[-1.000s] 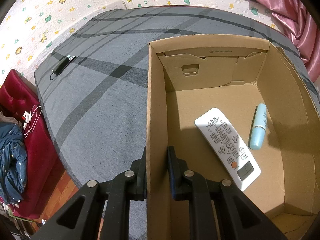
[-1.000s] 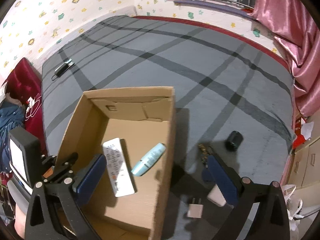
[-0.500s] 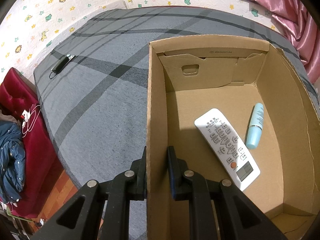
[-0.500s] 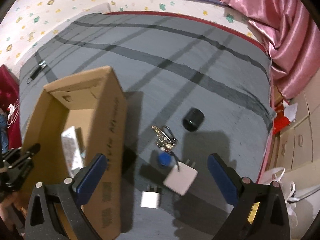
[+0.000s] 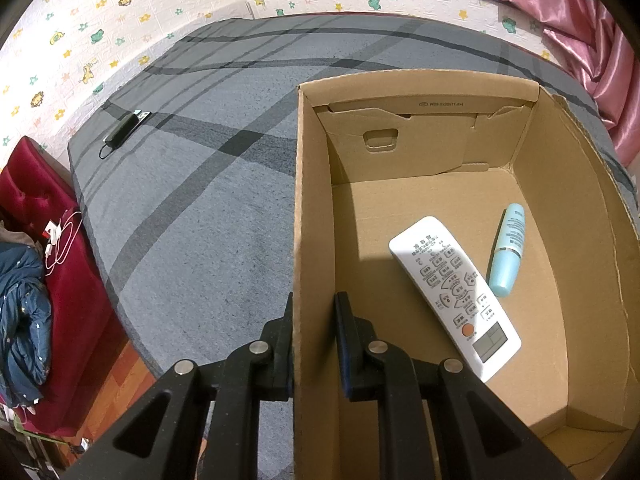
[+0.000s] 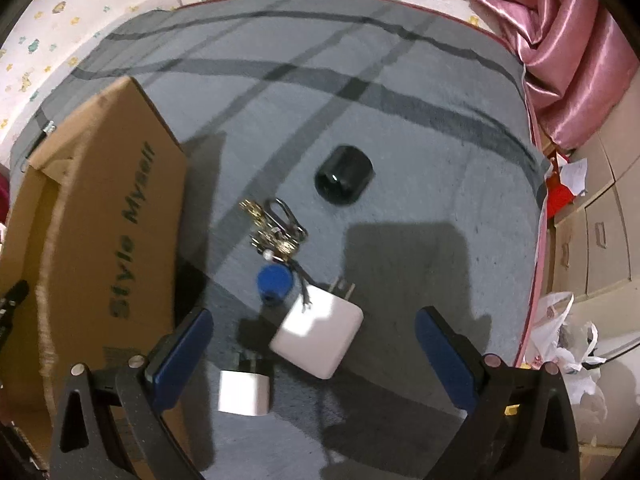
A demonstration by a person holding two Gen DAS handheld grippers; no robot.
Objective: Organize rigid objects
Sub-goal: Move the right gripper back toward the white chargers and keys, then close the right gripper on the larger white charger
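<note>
Nearest the right wrist camera, the right gripper [image 6: 314, 344] hangs with its blue-padded fingers [image 6: 182, 350] spread wide and empty above the small things on the bed [image 6: 400, 128]. A small white plug [image 6: 244, 392] lies closest, between the fingers and toward the left one; just beyond it the larger white charger [image 6: 318, 334] lies flat, its long axis running diagonally from near left to far right, its two prongs pointing to the far right. Touching or overlapping its far corner is a blue tag on a bunch of keys [image 6: 274, 232], and farther still, apart from the bunch, a black cylinder [image 6: 344, 180] lies on its side, open end facing the camera. The likely trouble, as I judge it, is that closing on the charger would also catch the key cord or nudge the small plug, since all three sit so close; the soft bedding could also let a flat charger tip or slide out of the pads. At left, the left gripper [image 5: 314, 340] has its fingers narrow, clamped on the near left wall of the cardboard box [image 5: 520, 92], one finger outside, one inside. If that grip loosens or pulls, the thin wall may bend and the box shift. Inside, on the floor of the box, a white remote [image 5: 454, 296] lies slantwise, display end near right, with a pale blue tube [image 5: 507, 250] just right of it, cap nearest.
</note>
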